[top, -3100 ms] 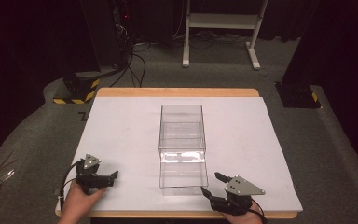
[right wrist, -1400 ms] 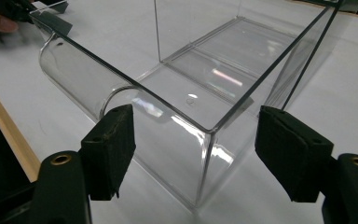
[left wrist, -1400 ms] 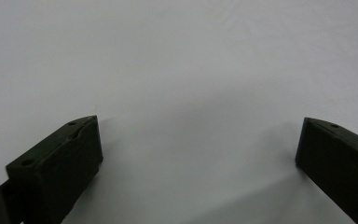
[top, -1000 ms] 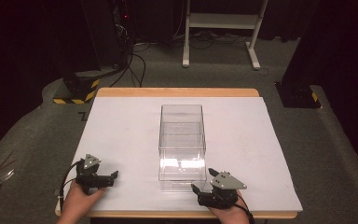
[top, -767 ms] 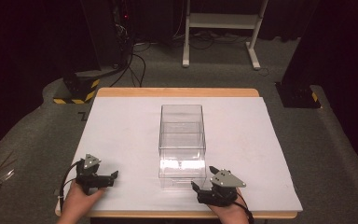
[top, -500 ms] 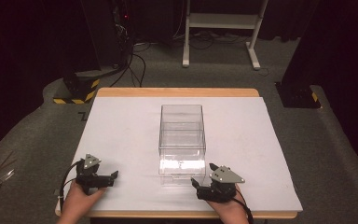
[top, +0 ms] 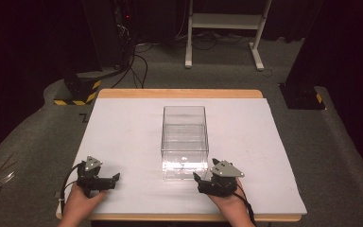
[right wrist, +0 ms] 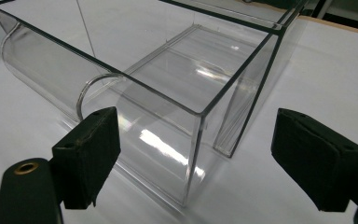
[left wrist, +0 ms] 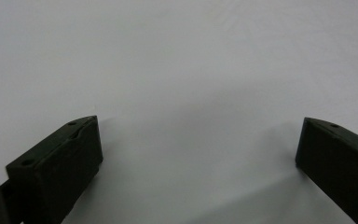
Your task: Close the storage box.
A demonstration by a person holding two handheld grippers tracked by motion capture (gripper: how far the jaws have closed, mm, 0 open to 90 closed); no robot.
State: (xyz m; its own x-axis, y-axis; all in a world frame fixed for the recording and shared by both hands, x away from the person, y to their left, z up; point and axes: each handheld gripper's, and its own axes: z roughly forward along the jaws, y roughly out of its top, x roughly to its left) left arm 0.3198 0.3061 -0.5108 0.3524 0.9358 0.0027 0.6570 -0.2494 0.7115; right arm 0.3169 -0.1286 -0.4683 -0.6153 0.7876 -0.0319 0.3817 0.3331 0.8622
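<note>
A clear plastic box (top: 184, 142), open on top, stands in the middle of the white-covered table (top: 123, 137). My right gripper (top: 199, 181) rests on the sheet just beside the box's near right corner, held by a hand. In the right gripper view its jaws stand open (right wrist: 193, 121), and the box's (right wrist: 168, 93) near corner edge rises between them with a curved clear front panel to the left. My left gripper (top: 115, 179) lies at the near left of the table, jaws pointing right. It is open (left wrist: 198, 135) over bare white sheet.
The table's wooden edge (top: 179, 93) shows at the back. On the floor behind are cables, a black stand with a yellow-black striped base (top: 78, 92), white frame legs (top: 222, 33) and a dark base (top: 300, 94) at the right.
My right gripper has moved left and forward from the near right of the table to the box's near corner, turning toward it. The left gripper has stayed put.
</note>
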